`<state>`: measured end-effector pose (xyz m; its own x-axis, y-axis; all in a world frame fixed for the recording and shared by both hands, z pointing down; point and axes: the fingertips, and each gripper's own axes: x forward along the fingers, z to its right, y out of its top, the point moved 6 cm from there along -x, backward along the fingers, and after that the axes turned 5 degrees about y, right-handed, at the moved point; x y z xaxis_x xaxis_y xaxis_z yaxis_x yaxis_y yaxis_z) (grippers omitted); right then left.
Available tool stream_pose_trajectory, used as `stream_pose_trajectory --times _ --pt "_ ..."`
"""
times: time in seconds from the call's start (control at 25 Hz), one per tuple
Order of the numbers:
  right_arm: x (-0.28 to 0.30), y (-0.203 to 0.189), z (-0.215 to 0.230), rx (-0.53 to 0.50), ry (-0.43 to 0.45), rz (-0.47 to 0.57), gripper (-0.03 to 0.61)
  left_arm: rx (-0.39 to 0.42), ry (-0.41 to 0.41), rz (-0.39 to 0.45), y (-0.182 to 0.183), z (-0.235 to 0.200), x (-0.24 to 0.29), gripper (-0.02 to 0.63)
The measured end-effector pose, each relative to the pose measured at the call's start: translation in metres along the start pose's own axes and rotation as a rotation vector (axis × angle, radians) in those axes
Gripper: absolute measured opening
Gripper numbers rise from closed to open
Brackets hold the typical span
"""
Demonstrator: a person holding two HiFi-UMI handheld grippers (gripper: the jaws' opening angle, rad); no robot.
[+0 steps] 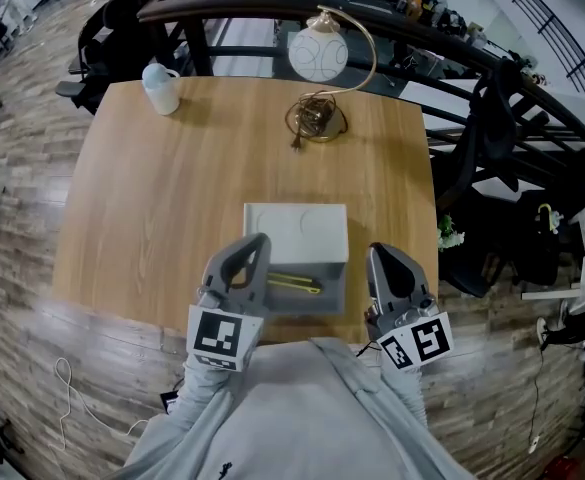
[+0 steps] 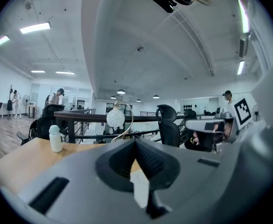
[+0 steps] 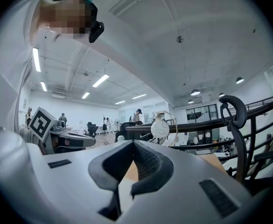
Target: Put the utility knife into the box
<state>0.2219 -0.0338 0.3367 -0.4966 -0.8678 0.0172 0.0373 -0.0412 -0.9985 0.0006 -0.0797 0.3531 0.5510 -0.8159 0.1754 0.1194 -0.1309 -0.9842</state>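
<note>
An open grey box (image 1: 328, 299) with a white lid (image 1: 295, 230) tipped back lies near the front edge of the wooden table (image 1: 162, 208). The yellow and dark utility knife (image 1: 294, 284) lies inside the box. My left gripper (image 1: 253, 245) hovers at the box's left side, shut and holding nothing. On the box's right, my right gripper (image 1: 386, 259) is shut and holds nothing. Both point forward and upward, close to the person's chest. In the gripper views the left gripper (image 2: 136, 143) and right gripper (image 3: 134, 146) show closed jaws with nothing between them.
A lamp with a white globe (image 1: 318, 53) and a brass ring base stands at the table's far side. A small white bottle (image 1: 160, 88) stands at the far left corner. A dark railing (image 1: 272, 8) curves behind the table, and a black chair (image 1: 482, 158) is to the right.
</note>
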Motion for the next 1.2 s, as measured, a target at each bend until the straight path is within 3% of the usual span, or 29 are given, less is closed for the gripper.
stream_pose_trajectory --times 0.48,0.64,0.84,1.2 --pt "0.0027 0.0008 -0.0009 -0.001 0.02 0.003 0.015 0.001 0.001 0.003 0.0007 -0.0003 -0.0001 0.018" --pt "0.0041 0.0 -0.0013 0.0 0.022 0.0 0.015 -0.034 0.012 -0.007 0.0029 0.0005 -0.0009 0.018" --pt "0.0058 -0.0008 -0.0018 0.0 0.025 -0.002 0.015 0.001 0.006 0.004 0.0007 -0.002 -0.0009 0.018" --pt "0.0089 -0.0039 -0.0033 -0.009 0.03 -0.014 0.015 -0.009 0.014 0.004 0.0003 -0.0031 -0.0022 0.018"
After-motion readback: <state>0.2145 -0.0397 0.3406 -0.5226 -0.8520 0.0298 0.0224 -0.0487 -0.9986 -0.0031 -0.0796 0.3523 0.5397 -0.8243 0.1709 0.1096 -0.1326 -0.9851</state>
